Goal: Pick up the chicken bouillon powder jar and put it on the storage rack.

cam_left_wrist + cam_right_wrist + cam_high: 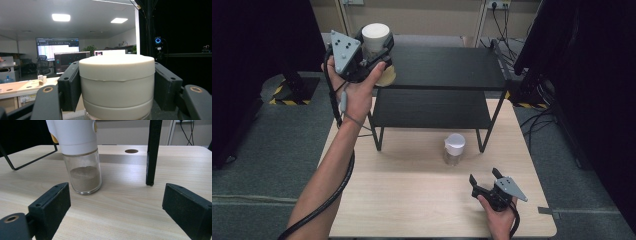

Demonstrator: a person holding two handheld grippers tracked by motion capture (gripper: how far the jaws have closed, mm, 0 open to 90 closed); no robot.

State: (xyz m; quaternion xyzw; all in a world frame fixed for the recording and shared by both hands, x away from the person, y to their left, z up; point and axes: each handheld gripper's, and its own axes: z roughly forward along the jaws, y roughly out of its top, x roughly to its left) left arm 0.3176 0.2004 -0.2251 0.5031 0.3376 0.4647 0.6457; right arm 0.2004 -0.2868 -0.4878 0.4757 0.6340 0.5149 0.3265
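The left gripper (374,50) sits at about ten o'clock in the high view, raised over the left end of the black shelf's top tier (447,67). Its jaws are clamped on the white cap of a jar (375,36), one pad on each side, as the left gripper view confirms: the cap (117,82) fills the gap between the two black pads and a sliver of glass shows beneath it. Gripping by the cap keeps the jar upright and leaves its base free, which suits setting it down on the tier. Whether the base already touches the tier is hard to tell, since the hand covers that spot.

The right gripper (486,181) rests low at about five o'clock on the wooden table (412,200), jaws spread wide and holding nothing. A second jar (454,149), white-capped and part-filled with brown powder, stands upright on the table just ahead of it, near the shelf's front right leg (482,141). In the right gripper view that jar (83,167) sits toward eleven o'clock, beyond the left pad, so the open jaws look lined up for a reach rather than a grasp yet.
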